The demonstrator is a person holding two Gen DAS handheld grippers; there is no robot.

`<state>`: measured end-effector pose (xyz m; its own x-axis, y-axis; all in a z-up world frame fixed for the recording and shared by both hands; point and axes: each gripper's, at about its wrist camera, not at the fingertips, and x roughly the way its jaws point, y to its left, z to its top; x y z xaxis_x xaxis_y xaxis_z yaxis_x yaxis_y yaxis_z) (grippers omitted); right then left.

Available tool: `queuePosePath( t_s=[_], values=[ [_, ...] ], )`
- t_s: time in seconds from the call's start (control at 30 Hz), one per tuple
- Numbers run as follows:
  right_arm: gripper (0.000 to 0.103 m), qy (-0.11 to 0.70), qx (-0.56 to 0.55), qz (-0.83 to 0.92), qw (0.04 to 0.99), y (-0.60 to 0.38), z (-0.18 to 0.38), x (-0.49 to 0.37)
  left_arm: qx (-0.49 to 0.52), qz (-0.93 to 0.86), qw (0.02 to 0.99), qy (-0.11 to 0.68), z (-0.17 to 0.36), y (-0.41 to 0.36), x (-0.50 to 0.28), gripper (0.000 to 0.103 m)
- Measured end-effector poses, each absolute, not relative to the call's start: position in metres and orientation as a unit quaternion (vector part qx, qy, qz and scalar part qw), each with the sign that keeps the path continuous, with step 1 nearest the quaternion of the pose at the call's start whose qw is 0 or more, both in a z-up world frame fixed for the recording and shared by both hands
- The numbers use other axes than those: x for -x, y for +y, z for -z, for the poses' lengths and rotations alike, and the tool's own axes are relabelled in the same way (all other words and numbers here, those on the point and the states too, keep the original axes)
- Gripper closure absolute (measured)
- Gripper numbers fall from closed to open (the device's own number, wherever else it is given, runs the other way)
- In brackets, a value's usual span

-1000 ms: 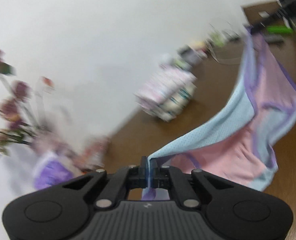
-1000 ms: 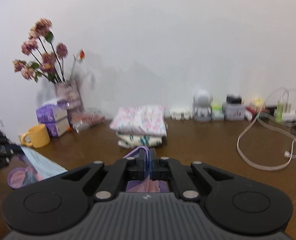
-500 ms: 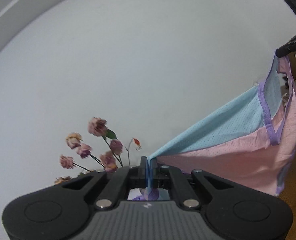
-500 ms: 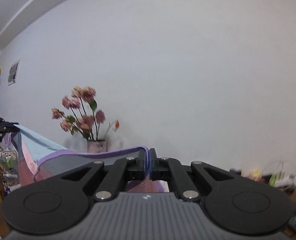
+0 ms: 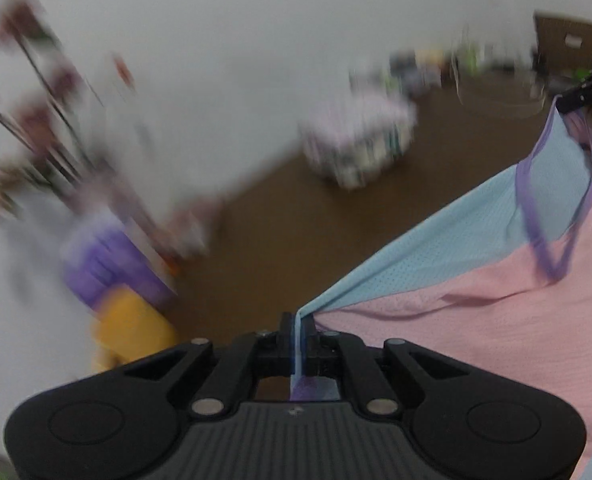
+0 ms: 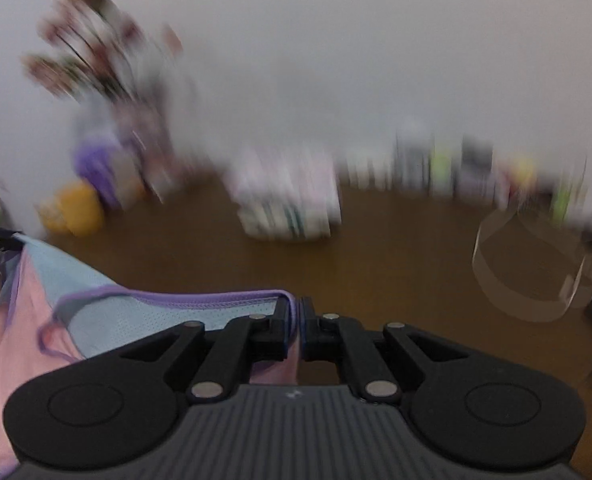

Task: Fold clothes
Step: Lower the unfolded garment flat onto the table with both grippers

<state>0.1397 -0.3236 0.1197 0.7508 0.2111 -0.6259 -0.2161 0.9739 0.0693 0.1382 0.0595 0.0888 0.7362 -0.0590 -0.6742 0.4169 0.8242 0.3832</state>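
The left gripper [image 5: 298, 334], a black two-finger tool, has its jaws pressed together on a thin corner of the pink and light-blue mesh garment with purple trim [image 5: 476, 280], the blue edge of the cloth pinched between the pads and a small purple bit poking out behind them. From that pinch the garment fans out to the right, the light-blue panel running upward and the pink panel spreading below it, up to the far corner where the right gripper [image 5: 576, 98] grips it near the picture's right edge. In the right wrist view the right gripper [image 6: 299, 326] is likewise clamped on the cloth — the purple-trimmed hem runs straight into the closed jaws from the left, with pink fabric showing beneath the fingers. The garment [image 6: 96, 320] hangs stretched between the two tools above the brown wooden table [image 6: 396, 264], though whether its lower part touches the wood cannot be told. Both views are heavily blurred. On the table near the white wall [image 5: 256, 60] sit a stack of folded pale patterned clothes [image 6: 288, 204], a yellow mug [image 6: 74, 210], a purple box [image 5: 112, 264], a bunch of dried pink flowers [image 6: 96, 48] and, at the right, a looped pale cable [image 6: 536, 276] — finer detail is lost.
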Motion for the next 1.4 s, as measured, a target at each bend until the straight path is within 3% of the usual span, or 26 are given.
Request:
queuePosePath(
  t_s=[0.13, 0.27, 0.33, 0.37, 0.4, 0.57, 0.8, 0.93, 1.07, 1.1, 1.13, 1.17, 1.4],
  values=[
    [0.099, 0.394, -0.016, -0.088, 0.915, -0.321, -0.053, -0.199, -0.242, 0.140, 0.877, 0.391, -0.038, 0.054, -0.188, 0.098],
    [0.098, 0.398, -0.039, -0.078, 0.913, -0.319, -0.044, -0.226, -0.222, 0.152, 0.879, 0.394, -0.039, 0.057, -0.199, 0.088],
    [0.085, 0.401, -0.036, -0.070, 0.913, -0.319, -0.041, -0.232, -0.218, 0.150, 0.878, 0.400, -0.038, 0.062, -0.204, 0.064],
    [0.069, 0.401, -0.032, -0.065, 0.913, -0.320, -0.040, -0.236, -0.216, 0.146, 0.879, 0.398, -0.040, 0.066, -0.204, 0.053],
    [0.063, 0.401, -0.028, -0.060, 0.914, -0.320, -0.039, -0.240, -0.209, 0.147, 0.882, 0.396, -0.044, 0.073, -0.199, 0.053],
    [0.057, 0.365, 0.020, -0.088, 0.927, -0.309, -0.065, -0.212, -0.158, 0.140, 0.888, 0.409, -0.057, 0.113, -0.168, 0.044],
    [0.056, 0.384, -0.001, -0.252, 0.888, -0.238, -0.072, -0.193, -0.085, 0.133, 0.880, 0.448, -0.046, 0.144, -0.125, 0.046],
    [0.057, 0.412, 0.018, -0.293, 0.863, -0.193, -0.057, -0.195, -0.087, 0.122, 0.879, 0.452, -0.040, 0.147, -0.111, 0.060],
    [0.057, 0.423, 0.021, -0.288, 0.859, -0.177, -0.048, -0.202, -0.103, 0.118, 0.876, 0.456, -0.033, 0.148, -0.102, 0.067],
    [0.056, 0.426, 0.022, -0.287, 0.858, -0.174, -0.046, -0.203, -0.107, 0.121, 0.876, 0.455, -0.033, 0.147, -0.101, 0.076],
    [0.057, 0.428, 0.021, -0.285, 0.857, -0.173, -0.044, -0.203, -0.111, 0.124, 0.875, 0.454, -0.034, 0.147, -0.100, 0.095],
    [0.057, 0.429, 0.019, -0.283, 0.857, -0.173, -0.042, -0.203, -0.128, 0.123, 0.875, 0.451, -0.033, 0.144, -0.100, 0.100],
    [0.057, 0.430, 0.010, -0.273, 0.861, -0.175, -0.034, -0.208, -0.217, 0.100, 0.872, 0.428, -0.027, 0.134, -0.115, 0.100]
  ],
)
